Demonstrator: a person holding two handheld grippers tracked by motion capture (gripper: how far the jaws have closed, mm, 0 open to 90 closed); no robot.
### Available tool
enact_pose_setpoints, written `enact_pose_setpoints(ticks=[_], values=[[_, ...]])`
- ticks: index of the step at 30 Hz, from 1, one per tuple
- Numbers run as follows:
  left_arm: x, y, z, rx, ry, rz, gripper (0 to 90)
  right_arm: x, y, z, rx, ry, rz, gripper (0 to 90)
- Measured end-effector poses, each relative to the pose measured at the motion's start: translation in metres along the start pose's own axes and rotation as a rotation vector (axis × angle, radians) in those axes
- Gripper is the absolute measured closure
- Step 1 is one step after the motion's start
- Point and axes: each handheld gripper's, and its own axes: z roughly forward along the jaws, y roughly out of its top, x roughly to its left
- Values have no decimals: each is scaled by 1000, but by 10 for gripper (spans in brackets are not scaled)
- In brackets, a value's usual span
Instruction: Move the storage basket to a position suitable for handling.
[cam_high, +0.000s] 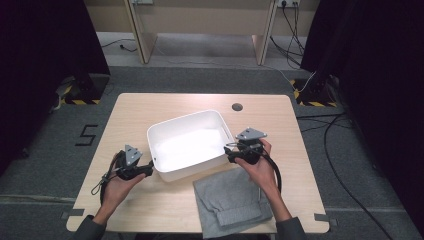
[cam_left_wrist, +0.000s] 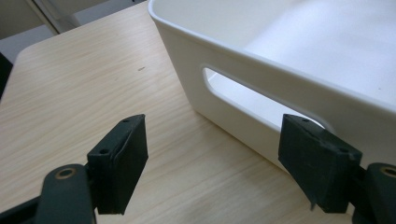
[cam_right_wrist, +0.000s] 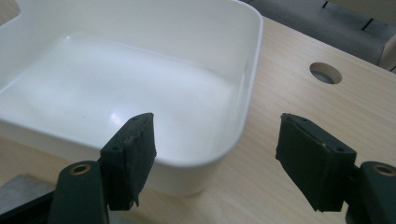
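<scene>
Two grippers flank a white bin (cam_high: 190, 145) at mid-table (cam_high: 150, 107), both empty. Left gripper (cam_high: 145, 171), jaws spread wide, sits just off the bin's near-left wall; its own view looks at the handle slot (cam_left_wrist: 261, 100). Right gripper (cam_high: 231, 154), jaws also wide apart and holding nothing, hangs at the bin's right corner, rim (cam_right_wrist: 252, 70) between the jaws but untouched. Folded grey cloth (cam_high: 231, 199) lies just in front of the bin, near table edge.

Risks, as judged: a jaw closing on the thin, slick rim may slip; uneven pull from either side could skid or tip the bin; the right forearm could drag the cloth off the edge.
</scene>
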Motion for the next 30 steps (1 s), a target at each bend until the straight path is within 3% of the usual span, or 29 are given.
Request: enact_pose_setpoints(ticks=[3,6,9,12,14,20,30], values=[[-6,6,5,3,-6,23,234,-6,5,14,24,-13,9,299],[-10,10,10,3,-19,22,233,-11,2,23,61,-38,22,332],[-11,13,14,5,-20,25,233,-13,-2,22,43,-26,43,364],[-16,20,22,5,-18,36,239,-17,-8,13,52,-59,30,396],[-17,21,24,2,-21,33,245,-17,-12,7,57,-69,49,396],[-21,31,38,12,-39,7,264,-14,-23,-11,55,-99,54,392],[-21,37,48,14,-55,-21,294,-15,-32,-21,30,-100,85,385]])
